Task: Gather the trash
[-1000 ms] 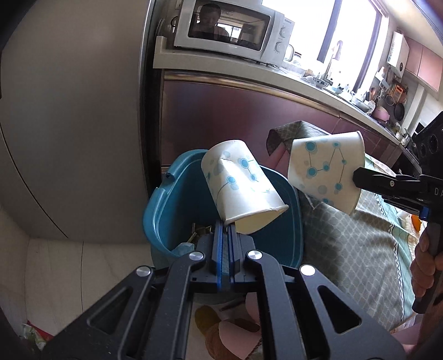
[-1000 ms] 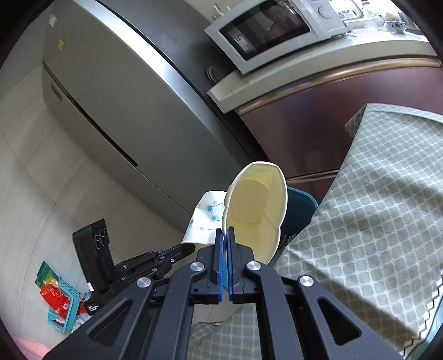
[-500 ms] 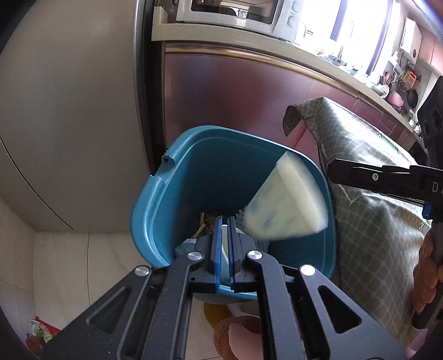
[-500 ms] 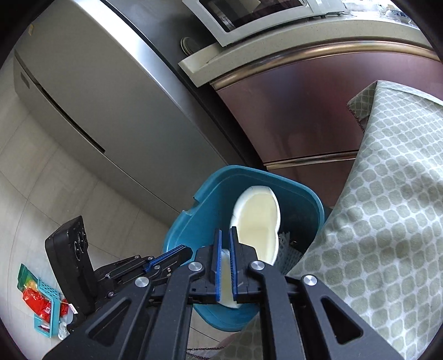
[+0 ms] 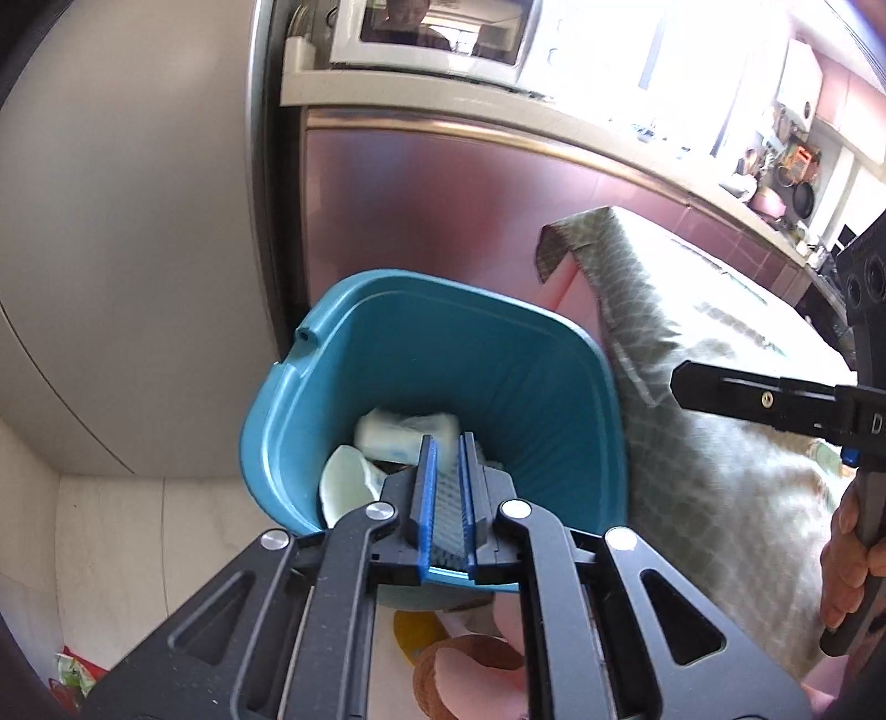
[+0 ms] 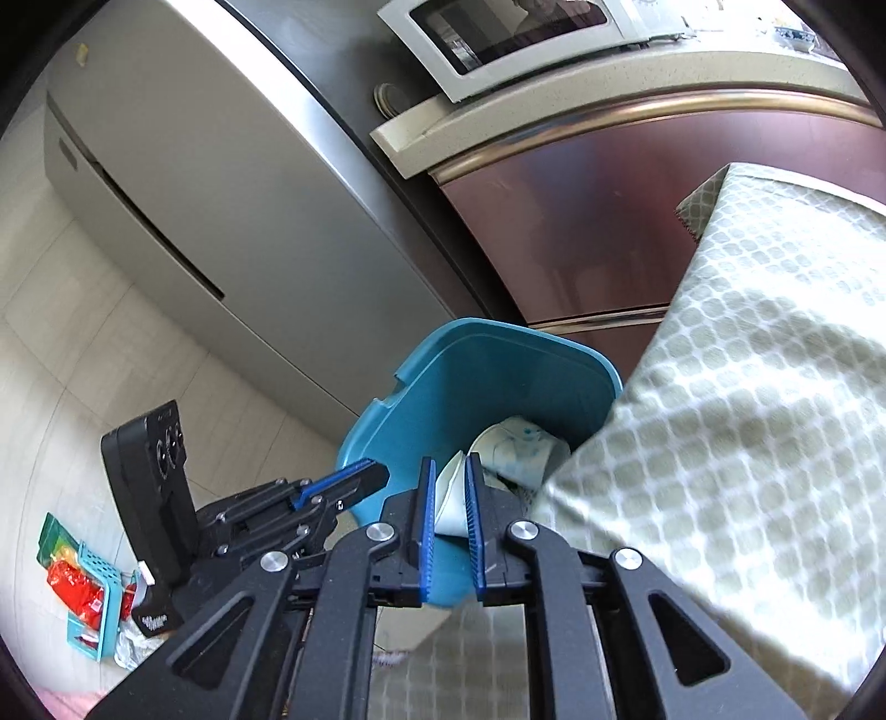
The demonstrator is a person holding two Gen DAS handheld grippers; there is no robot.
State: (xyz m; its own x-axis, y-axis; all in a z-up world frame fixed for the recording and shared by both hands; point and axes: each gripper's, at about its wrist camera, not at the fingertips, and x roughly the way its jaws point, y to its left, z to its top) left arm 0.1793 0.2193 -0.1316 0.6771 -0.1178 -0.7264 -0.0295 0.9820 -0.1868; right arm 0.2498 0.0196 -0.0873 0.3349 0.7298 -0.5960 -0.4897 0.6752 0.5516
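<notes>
A teal trash bin [image 5: 520,360] stands on the floor between the fridge and the table; it also shows in the right wrist view [image 6: 498,354]. Two white paper cups with blue dots lie inside it: one on its side [image 5: 407,432] and one with its pale inside showing [image 5: 346,484]. In the right wrist view the cups [image 6: 512,448] lie at the bin's bottom. My left gripper [image 5: 447,448] hovers over the bin's near rim, slightly open and empty. My right gripper [image 6: 448,471] is also slightly open and empty above the bin. The right gripper shows in the left wrist view [image 5: 720,387].
A table with a green patterned cloth [image 5: 692,387] stands right of the bin. A steel fridge [image 6: 194,166] is on the left, and a counter with a microwave [image 5: 432,39] behind. Red packets and a teal basket [image 6: 83,587] lie on the floor.
Both grippers held a paper cup over the bin a second ago. Both opened, the cups fell, and they now lie inside the bin.
</notes>
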